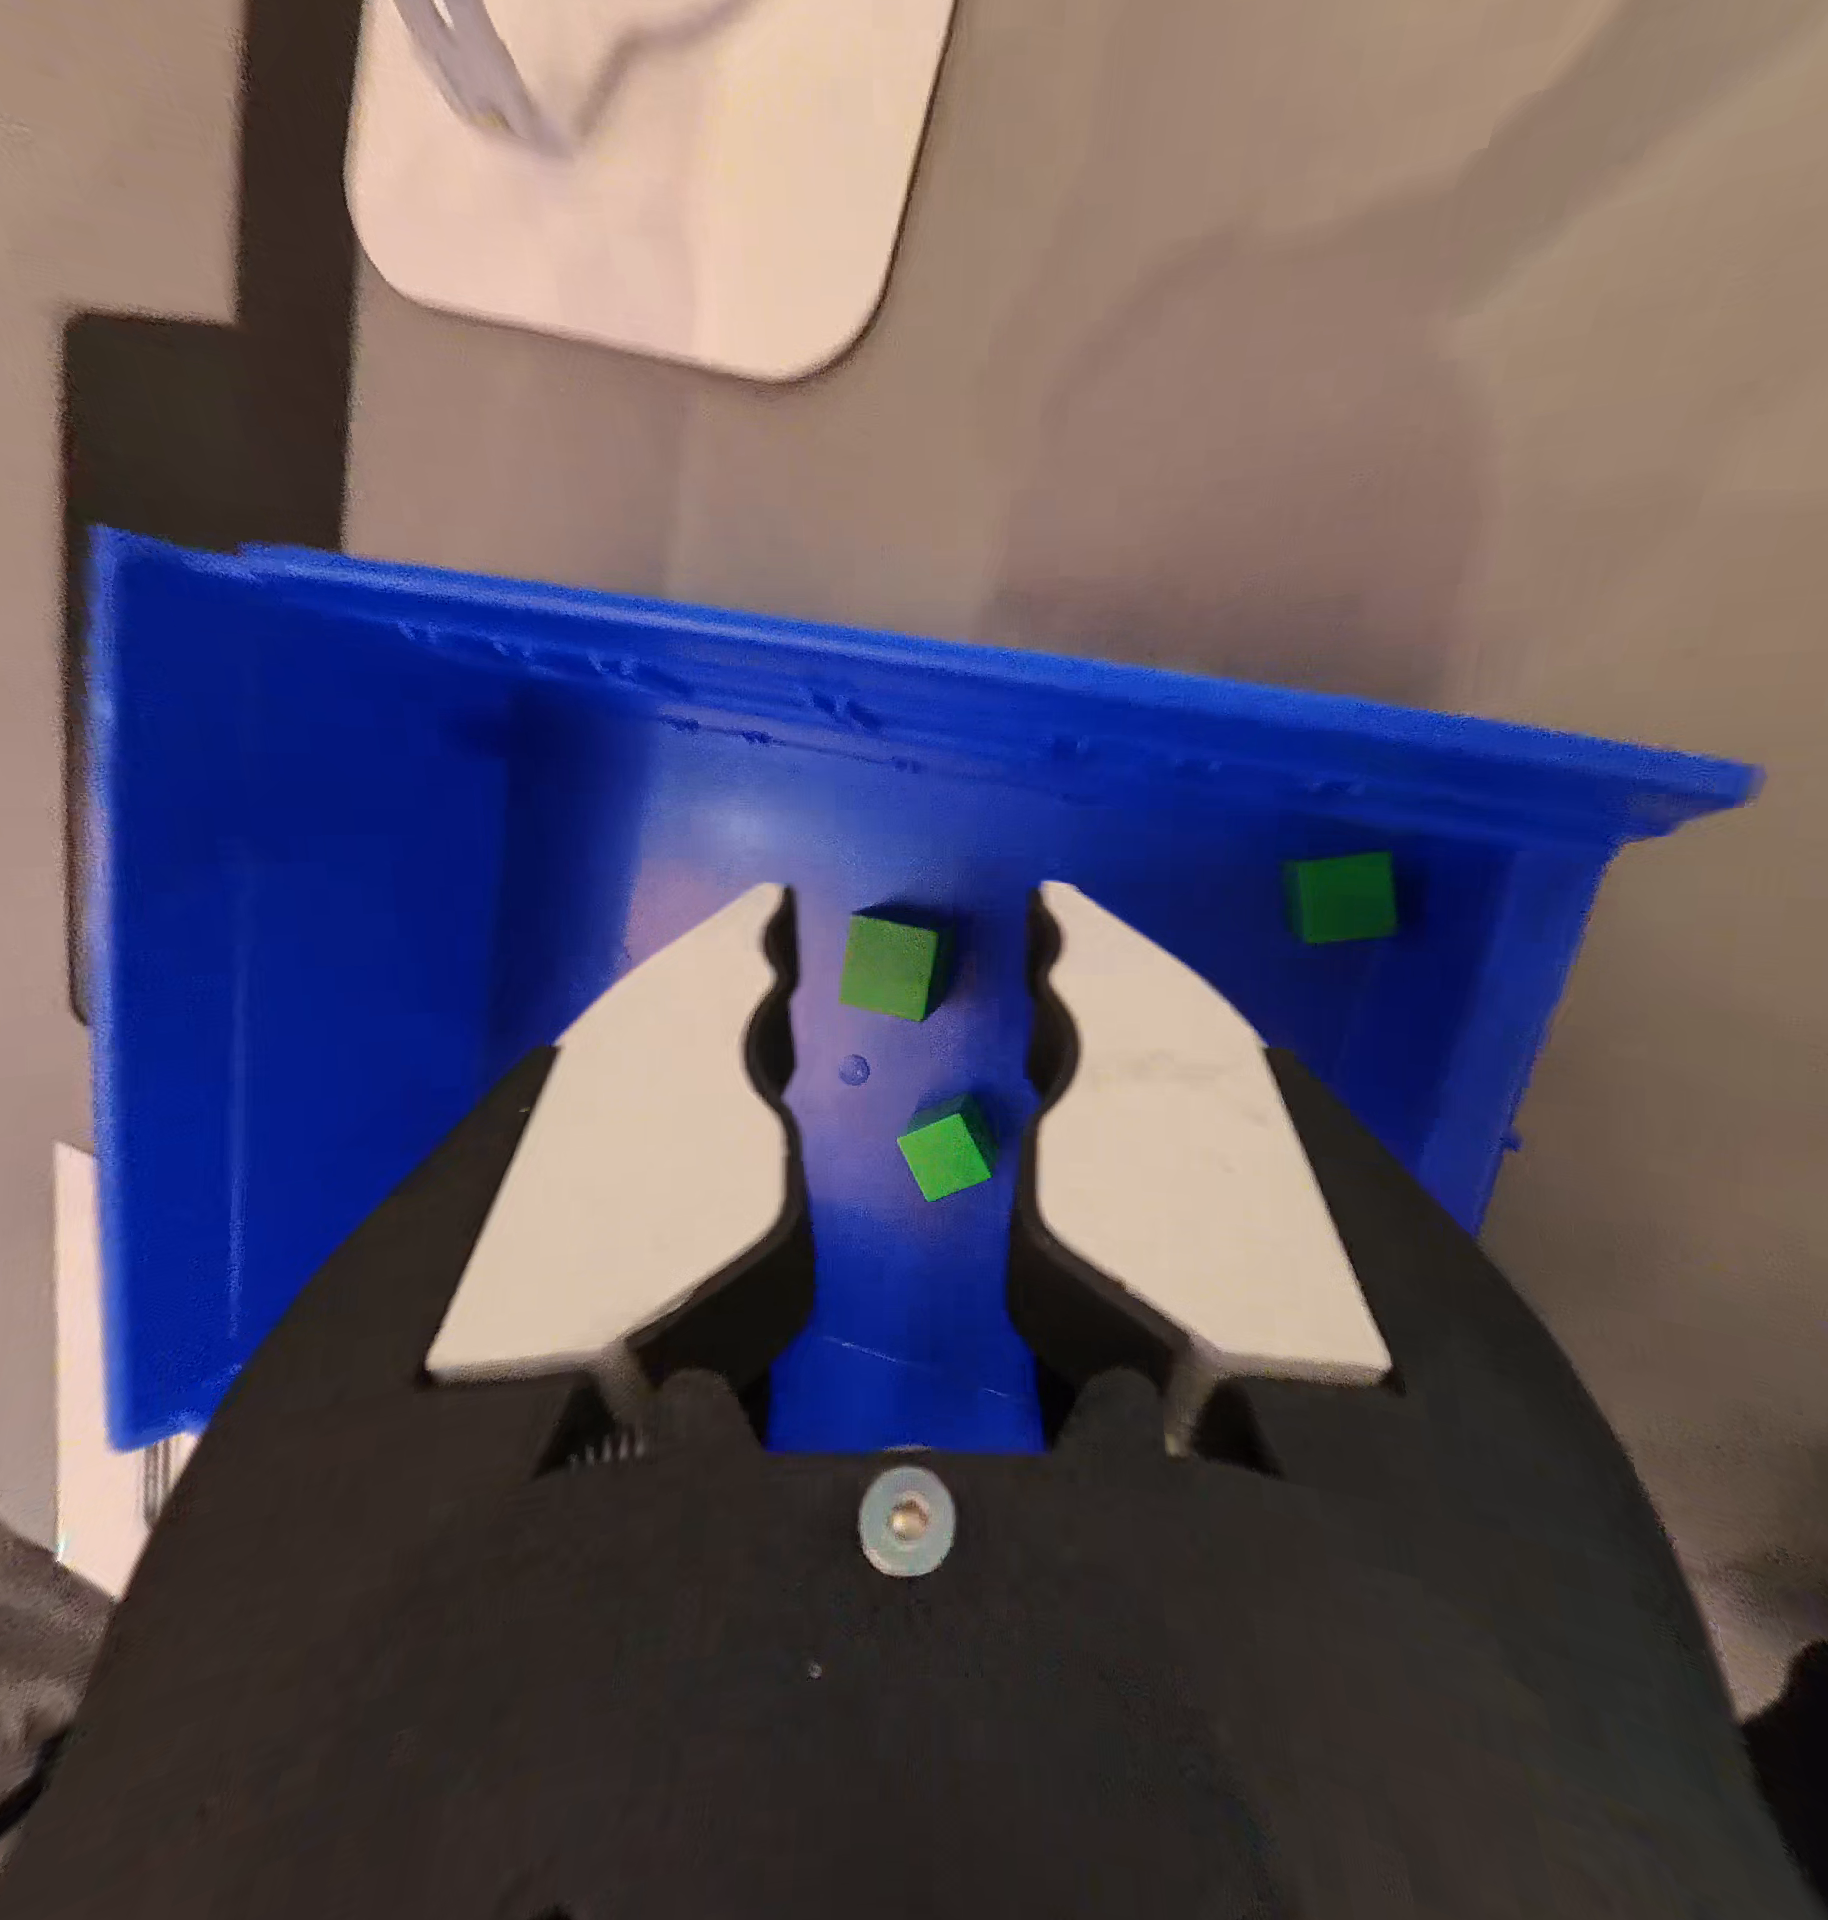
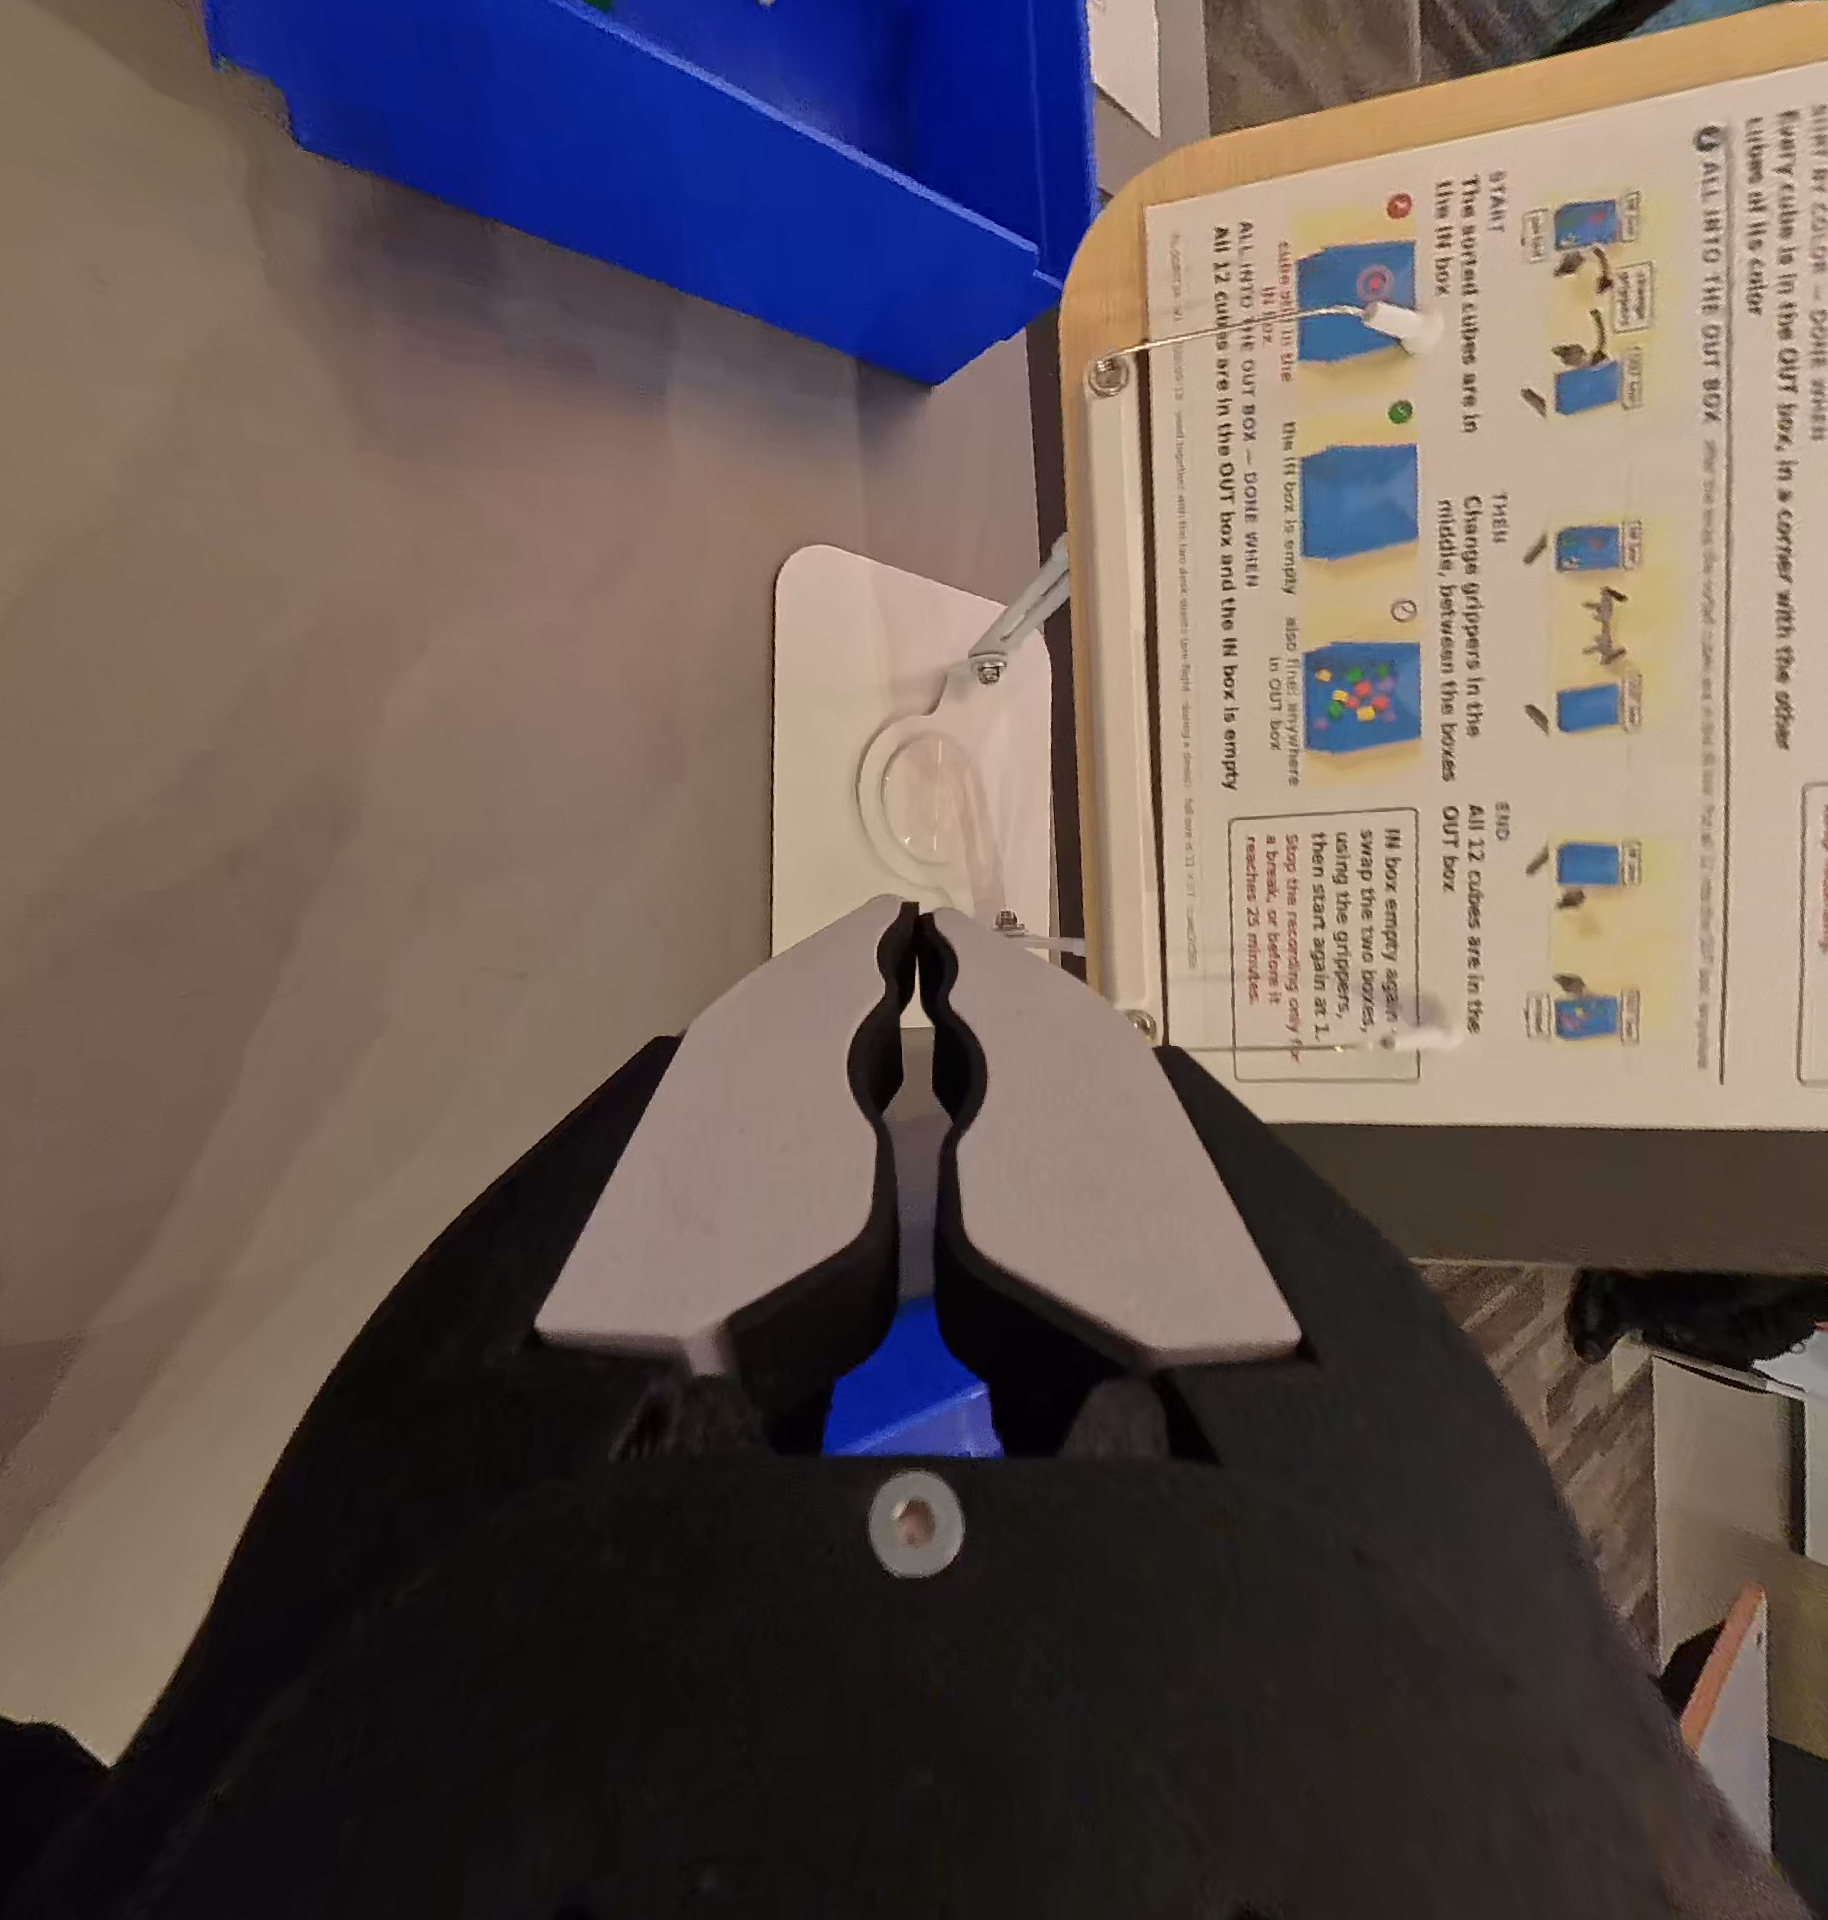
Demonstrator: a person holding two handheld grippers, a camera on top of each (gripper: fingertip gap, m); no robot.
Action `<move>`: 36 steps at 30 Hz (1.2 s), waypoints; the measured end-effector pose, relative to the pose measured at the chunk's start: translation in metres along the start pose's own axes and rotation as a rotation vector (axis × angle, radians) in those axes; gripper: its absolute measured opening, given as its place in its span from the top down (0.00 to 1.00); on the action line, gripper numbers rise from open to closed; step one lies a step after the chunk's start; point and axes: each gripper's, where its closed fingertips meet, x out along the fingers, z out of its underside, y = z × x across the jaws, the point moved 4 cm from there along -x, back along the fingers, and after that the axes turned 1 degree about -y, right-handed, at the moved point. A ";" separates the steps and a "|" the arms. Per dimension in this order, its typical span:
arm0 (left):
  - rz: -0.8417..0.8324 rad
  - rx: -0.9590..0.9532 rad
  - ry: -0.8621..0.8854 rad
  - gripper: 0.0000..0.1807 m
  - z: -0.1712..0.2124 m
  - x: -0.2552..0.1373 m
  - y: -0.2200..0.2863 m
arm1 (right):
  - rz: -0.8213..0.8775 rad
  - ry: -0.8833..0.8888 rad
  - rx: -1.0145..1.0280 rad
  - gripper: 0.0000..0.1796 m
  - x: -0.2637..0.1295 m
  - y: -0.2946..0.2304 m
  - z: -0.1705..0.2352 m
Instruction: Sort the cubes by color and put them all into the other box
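Observation:
In the left wrist view a blue box [image 1: 370,935] lies on the grey table with three green cubes inside: one [image 1: 889,966] between my fingertips' line, one [image 1: 946,1148] nearer, one [image 1: 1341,896] at the far right. My left gripper [image 1: 910,904] is open and empty, held above the box over the two middle cubes. In the right wrist view my right gripper [image 2: 912,920] is shut and empty above the table. A blue box [image 2: 744,177] stands at the upper left there, and a bit of blue [image 2: 905,1403] shows beneath the gripper.
A white stand base [image 2: 868,644] with a clear ring sits ahead of the right gripper; it also shows in the left wrist view [image 1: 661,177]. A wooden board with an instruction sheet [image 2: 1461,582] stands at the right. A dark panel [image 1: 193,436] lies behind the box. My hands' fingertips stand some 30 centimetres from each other.

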 end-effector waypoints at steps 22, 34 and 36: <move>-0.011 -0.120 0.001 0.85 0.022 0.010 -0.025 | 0.016 0.118 -0.159 1.00 0.012 -0.016 -0.033; 0.321 -0.214 1.254 0.85 -0.131 -0.128 0.027 | 0.463 0.574 -0.325 0.65 0.023 -0.028 -0.121; 0.455 -0.230 1.324 0.85 -0.148 -0.123 0.042 | 0.486 0.611 -0.347 0.62 0.023 -0.032 -0.124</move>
